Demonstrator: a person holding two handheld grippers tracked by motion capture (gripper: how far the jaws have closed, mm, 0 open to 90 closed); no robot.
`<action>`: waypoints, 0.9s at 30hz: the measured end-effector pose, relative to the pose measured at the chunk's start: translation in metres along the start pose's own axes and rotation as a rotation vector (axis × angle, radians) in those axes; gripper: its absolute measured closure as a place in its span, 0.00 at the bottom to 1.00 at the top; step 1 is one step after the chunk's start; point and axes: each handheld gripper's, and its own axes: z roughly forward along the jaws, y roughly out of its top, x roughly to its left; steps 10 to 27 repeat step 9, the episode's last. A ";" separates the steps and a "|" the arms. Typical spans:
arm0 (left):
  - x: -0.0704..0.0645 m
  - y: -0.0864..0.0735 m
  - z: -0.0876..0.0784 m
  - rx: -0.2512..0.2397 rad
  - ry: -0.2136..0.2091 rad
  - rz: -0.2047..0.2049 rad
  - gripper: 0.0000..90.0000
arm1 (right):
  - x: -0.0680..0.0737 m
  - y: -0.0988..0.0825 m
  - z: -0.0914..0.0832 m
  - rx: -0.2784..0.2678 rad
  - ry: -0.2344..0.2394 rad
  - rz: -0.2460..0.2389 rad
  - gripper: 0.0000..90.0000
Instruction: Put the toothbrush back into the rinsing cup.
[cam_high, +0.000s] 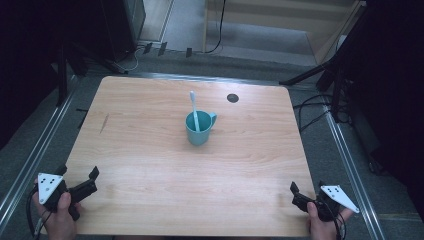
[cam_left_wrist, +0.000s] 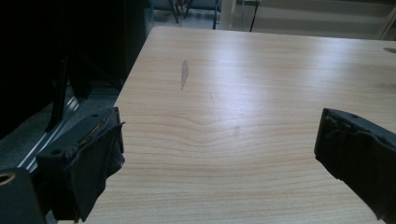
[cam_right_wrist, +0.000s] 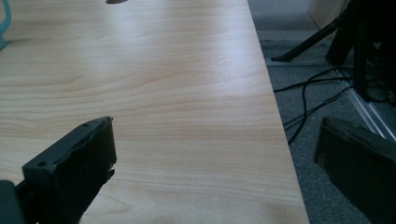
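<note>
A teal cup (cam_high: 200, 131) stands upright near the middle of the wooden table (cam_high: 150, 170), its handle toward the far right. A white toothbrush (cam_high: 193, 106) leans in it, head up. My left gripper (cam_high: 77, 173) rests at the table's near left corner, open and holding nothing; in the left gripper view its jaws (cam_left_wrist: 219, 123) stand wide apart over bare wood. My right gripper (cam_high: 307, 188) sits at the near right corner, also open and holding nothing, and it (cam_right_wrist: 215, 128) straddles the table's right edge. A sliver of the cup (cam_right_wrist: 3, 23) shows far off at top left.
A small dark round hole (cam_high: 232, 98) lies in the tabletop behind the cup. A dark streak (cam_high: 104, 123) marks the wood at the left. Metal rails (cam_high: 350, 165) run along both sides on the floor. Black stand legs and cables (cam_high: 320, 107) lie at the right.
</note>
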 end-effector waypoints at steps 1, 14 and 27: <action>0.000 0.000 0.000 0.000 0.000 0.000 0.02 | 0.000 0.000 0.000 -0.002 0.002 0.000 0.00; 0.000 0.000 0.000 0.003 0.002 0.003 0.02 | -0.003 -0.001 -0.001 -0.012 0.008 0.050 0.00; 0.000 0.000 0.000 0.003 0.002 0.003 0.02 | -0.003 -0.001 -0.001 -0.012 0.008 0.050 0.00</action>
